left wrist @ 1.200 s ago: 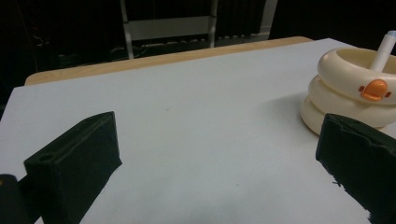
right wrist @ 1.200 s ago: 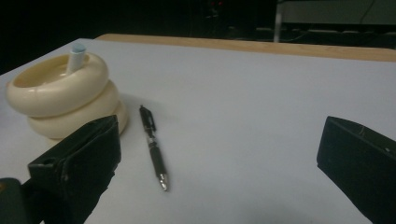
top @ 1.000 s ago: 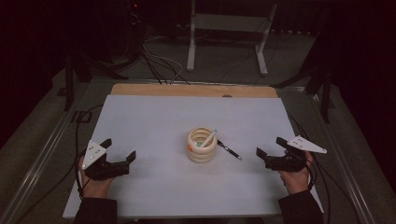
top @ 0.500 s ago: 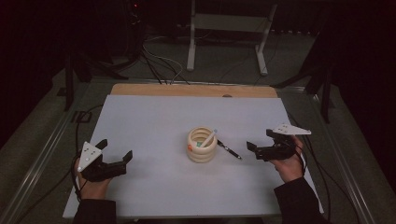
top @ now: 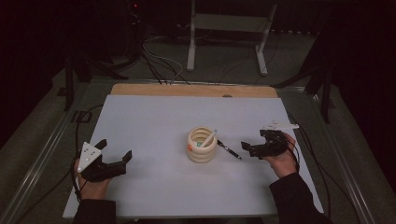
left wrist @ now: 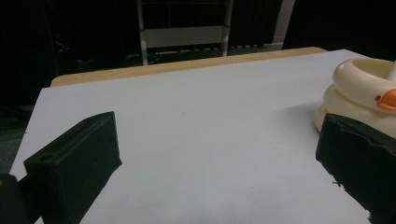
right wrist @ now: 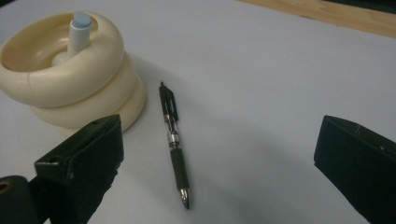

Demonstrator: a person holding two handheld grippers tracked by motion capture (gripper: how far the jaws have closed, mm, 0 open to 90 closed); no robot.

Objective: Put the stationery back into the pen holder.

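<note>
A cream holder of stacked rings (top: 202, 148) stands mid-table with a white marker (top: 208, 138) leaning in it. A black pen (top: 229, 150) lies on the white table just right of the holder. My right gripper (top: 252, 142) hovers open a little right of the pen, jaws pointing at it. From the right gripper view the pen (right wrist: 173, 140) lies between the spread jaws of that gripper (right wrist: 222, 140), beside the holder (right wrist: 70, 79) and marker (right wrist: 79, 28). At the front left my left gripper (top: 114, 150) is open and holds nothing. In its own view, the left gripper (left wrist: 217, 140) faces the holder (left wrist: 359, 88) at the right.
The white table top (top: 154, 116) has a wooden strip (top: 194, 90) along its far edge. Cables (top: 308, 144) trail off the right side and the left. A white metal stand (top: 224, 23) is on the dark floor beyond the table.
My right gripper has moved left and slightly forward toward the black pen, still open. The left gripper has barely shifted.
</note>
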